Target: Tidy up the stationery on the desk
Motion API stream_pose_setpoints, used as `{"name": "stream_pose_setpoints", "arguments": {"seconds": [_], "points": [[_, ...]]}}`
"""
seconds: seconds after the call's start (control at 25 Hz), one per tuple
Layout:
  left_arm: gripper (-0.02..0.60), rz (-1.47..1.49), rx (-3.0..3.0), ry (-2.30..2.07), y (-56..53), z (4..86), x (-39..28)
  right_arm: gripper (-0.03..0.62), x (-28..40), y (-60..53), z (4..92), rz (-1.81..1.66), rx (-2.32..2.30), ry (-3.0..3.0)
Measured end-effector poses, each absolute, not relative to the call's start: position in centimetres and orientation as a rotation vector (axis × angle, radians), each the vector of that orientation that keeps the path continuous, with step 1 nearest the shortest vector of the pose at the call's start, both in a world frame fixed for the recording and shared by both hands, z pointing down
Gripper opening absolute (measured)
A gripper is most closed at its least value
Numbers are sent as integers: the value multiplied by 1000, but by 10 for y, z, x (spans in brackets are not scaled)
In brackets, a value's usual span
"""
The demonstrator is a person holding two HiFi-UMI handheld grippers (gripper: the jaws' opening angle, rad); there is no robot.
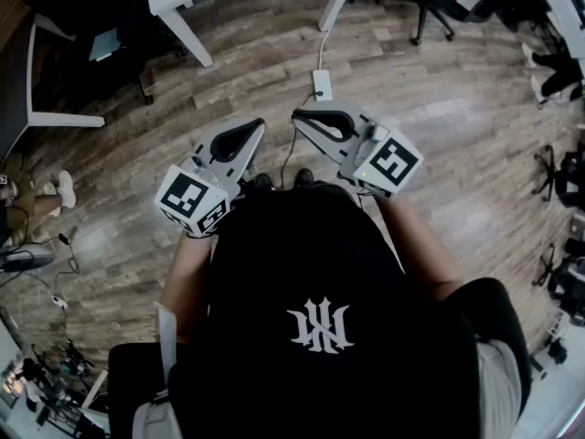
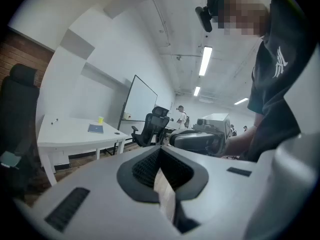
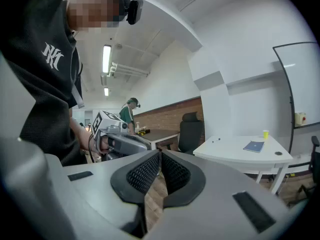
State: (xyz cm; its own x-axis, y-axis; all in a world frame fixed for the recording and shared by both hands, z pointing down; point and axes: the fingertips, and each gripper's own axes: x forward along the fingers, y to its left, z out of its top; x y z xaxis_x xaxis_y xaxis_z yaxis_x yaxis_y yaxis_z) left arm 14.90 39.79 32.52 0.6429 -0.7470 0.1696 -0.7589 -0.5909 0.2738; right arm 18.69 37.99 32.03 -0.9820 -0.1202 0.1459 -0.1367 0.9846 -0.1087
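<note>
In the head view I hold both grippers in front of my chest, above a wooden floor. The left gripper (image 1: 259,126) is shut with nothing between its jaws, and so is the right gripper (image 1: 298,116); their tips point toward each other, a short gap apart. The left gripper view shows its jaws (image 2: 160,148) pressed together, with the right gripper (image 2: 200,138) beyond them. Past the shut jaws (image 3: 160,154) of the right gripper view stands a white desk (image 3: 235,158) carrying a blue notebook (image 3: 255,146), a yellow cup (image 3: 265,133) and a pen (image 3: 215,140). No stationery is within reach of either gripper.
White table legs (image 1: 187,37) and a small white box with a cable (image 1: 321,84) lie ahead on the floor. A black office chair (image 2: 154,125) and a whiteboard (image 2: 141,100) stand by the white desk (image 2: 70,136). Another person (image 3: 130,112) stands at a brown table (image 3: 162,133).
</note>
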Motion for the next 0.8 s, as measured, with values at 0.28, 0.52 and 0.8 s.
{"name": "stream_pose_setpoints", "arguments": {"seconds": [0.28,0.52,0.8], "points": [[0,58,2545,-1217,397,324,133,43,181,378,320,170,220,-2992],[0,55,2544,-1250,396,323,117,44,181,383,317,194,229,-3014],[0,27,2543,-1253,403,322,107,44,173,391,318,190,227,-3004]]}}
